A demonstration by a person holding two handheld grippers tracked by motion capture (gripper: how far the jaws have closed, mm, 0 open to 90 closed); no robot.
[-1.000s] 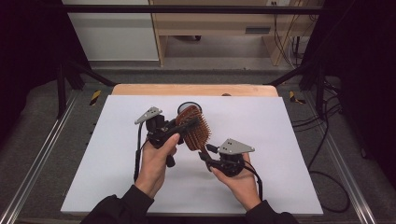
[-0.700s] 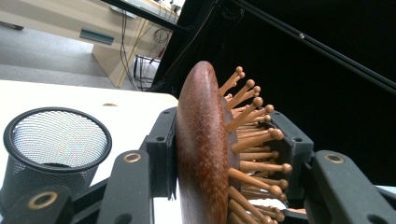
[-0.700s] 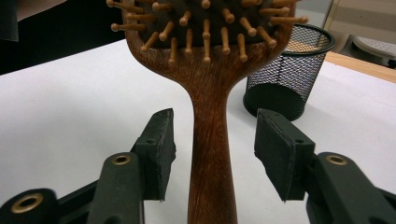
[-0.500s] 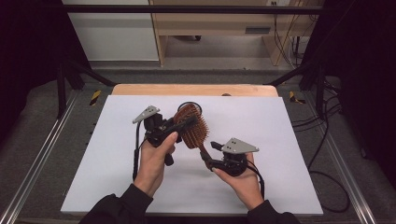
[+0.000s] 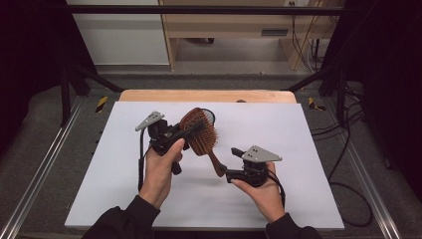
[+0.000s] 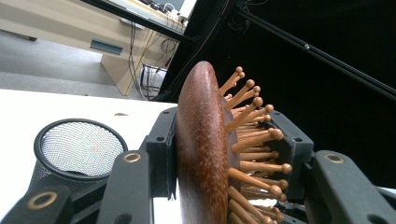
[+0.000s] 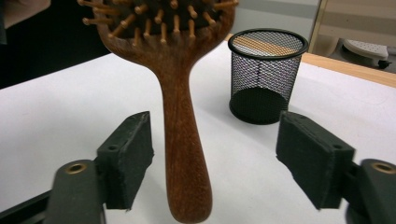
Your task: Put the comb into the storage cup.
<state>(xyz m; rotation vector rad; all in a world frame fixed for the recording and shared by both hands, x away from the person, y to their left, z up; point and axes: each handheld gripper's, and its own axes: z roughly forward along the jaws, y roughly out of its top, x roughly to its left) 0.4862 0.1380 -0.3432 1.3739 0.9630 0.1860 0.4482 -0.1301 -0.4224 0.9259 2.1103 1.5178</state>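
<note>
The person's left hand (image 5: 158, 167) held the left black two-jaw gripper (image 5: 191, 130) above the middle of the table, and its jaws pointed to the right and away from the person. They were clamped on the head of the brown wooden hairbrush (image 6: 205, 154), one pad (image 6: 161, 154) on its smooth back and the other in the bristles. The right hand (image 5: 263, 191) held the right black two-jaw gripper (image 7: 215, 161) nearer the front edge. Its jaws had just been opening; the brush handle stood between them, close to one pad (image 7: 133, 156) but not pressed.
</note>
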